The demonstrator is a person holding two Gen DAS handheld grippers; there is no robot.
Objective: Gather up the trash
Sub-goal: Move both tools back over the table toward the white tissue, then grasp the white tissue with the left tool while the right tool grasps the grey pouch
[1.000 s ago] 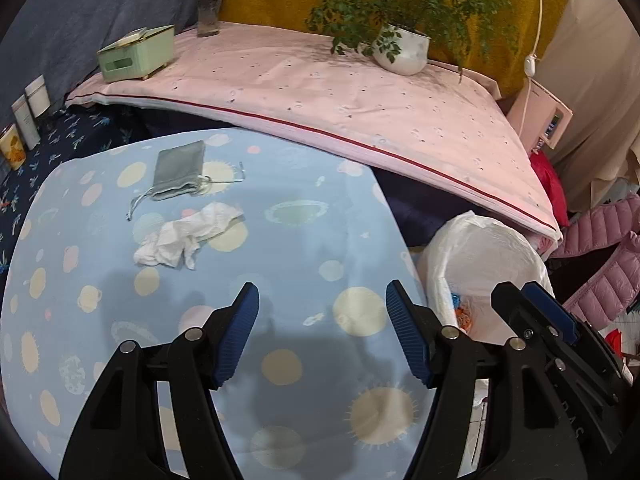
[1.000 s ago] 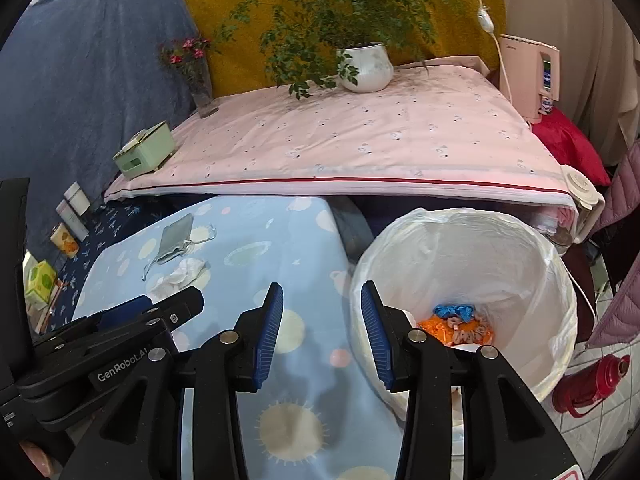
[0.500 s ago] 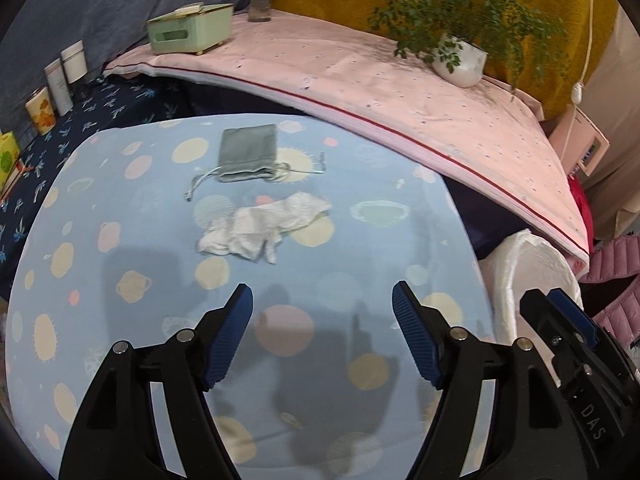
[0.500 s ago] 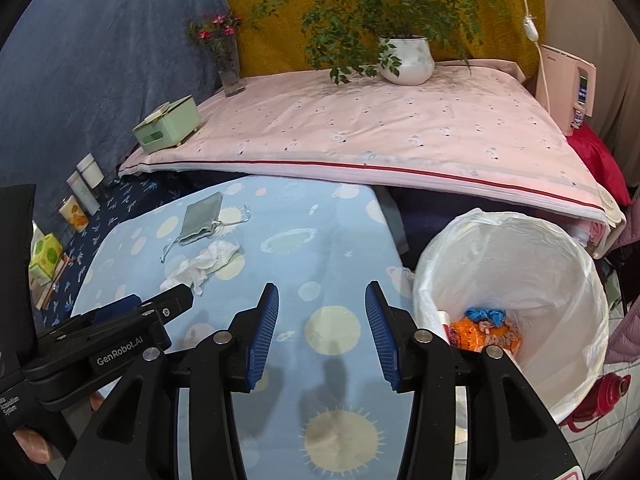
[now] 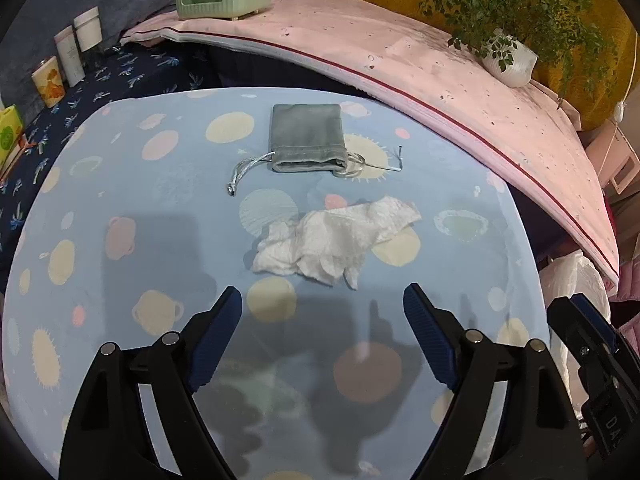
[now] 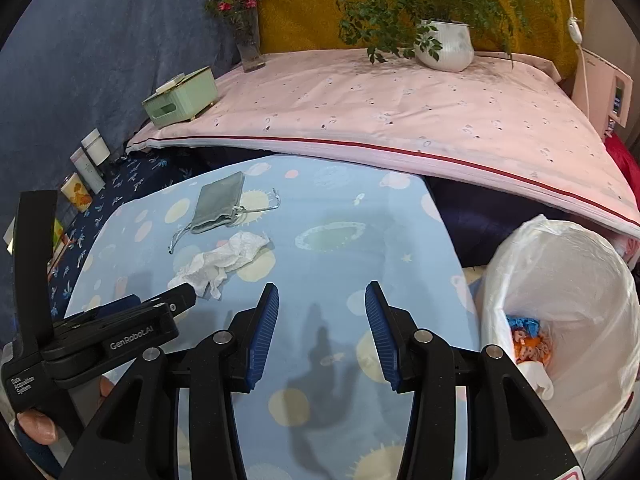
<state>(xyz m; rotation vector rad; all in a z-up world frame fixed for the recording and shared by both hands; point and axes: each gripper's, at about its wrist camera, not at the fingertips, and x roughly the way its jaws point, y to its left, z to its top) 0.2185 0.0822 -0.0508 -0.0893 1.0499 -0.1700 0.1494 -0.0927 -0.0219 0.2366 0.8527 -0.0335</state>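
A crumpled white tissue [image 5: 332, 240] lies on the blue patterned table [image 5: 120, 208]. It also shows in the right wrist view [image 6: 220, 262]. My left gripper [image 5: 322, 324] is open and empty, just short of the tissue. My right gripper [image 6: 322, 328] is open and empty over the table's right part. A white-lined trash bin [image 6: 568, 280] stands right of the table with orange and blue scraps [image 6: 528, 340] inside. Its liner edge shows in the left wrist view [image 5: 576, 280].
A grey drawstring pouch [image 5: 306, 136] lies behind the tissue. A pink-covered bed [image 6: 400, 104] holds a green tissue box [image 6: 180, 96], a flower vase [image 6: 248, 48] and a potted plant [image 6: 444, 44]. Small jars [image 5: 76, 48] stand at the far left.
Both grippers have swung left from the bin toward the tissue. The left gripper has come closer to the tissue. The right gripper's jaws have opened a little wider.
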